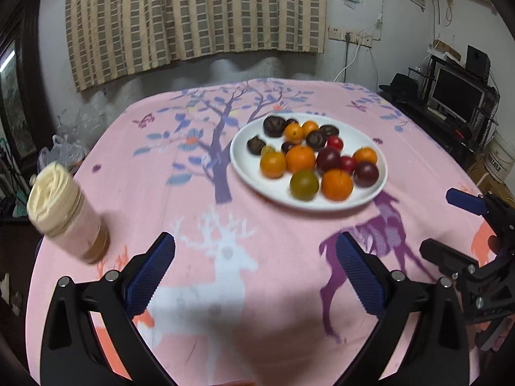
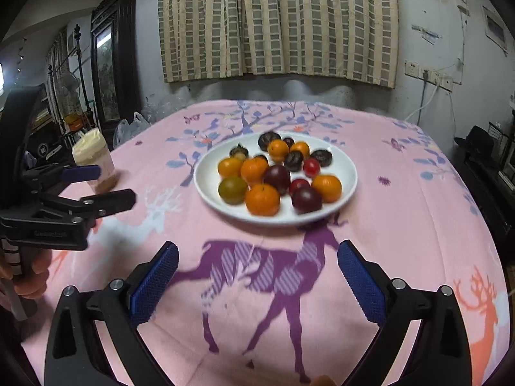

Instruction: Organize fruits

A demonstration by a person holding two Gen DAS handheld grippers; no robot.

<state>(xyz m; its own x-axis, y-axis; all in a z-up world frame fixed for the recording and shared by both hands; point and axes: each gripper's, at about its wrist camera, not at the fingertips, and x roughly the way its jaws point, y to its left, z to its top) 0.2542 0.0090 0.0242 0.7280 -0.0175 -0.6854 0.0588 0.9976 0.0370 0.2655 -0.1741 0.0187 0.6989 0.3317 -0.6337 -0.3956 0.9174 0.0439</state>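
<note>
The left gripper [image 1: 256, 271], black-framed with blue ribbed pads, is seen spread wide with nothing between its jaws, only pink printed tablecloth [image 1: 199, 199] below. The right gripper [image 2: 257, 278], same build, is likewise held wide open and empty over a purple deer print. Each gripper is also caught at the edge of the other's view. The round white ceramic plate [image 1: 244, 164] is set on the cloth ahead of both, well apart from the pads. Mixed fruits are piled on it: orange mandarins [image 1: 300, 158], dark purple plums [image 1: 329, 159], one greenish round fruit [image 1: 304, 185], small red ones. A clear jar with cream lid [image 1: 66, 209] is found near the table's left edge. Frames are slightly blurred.
</note>
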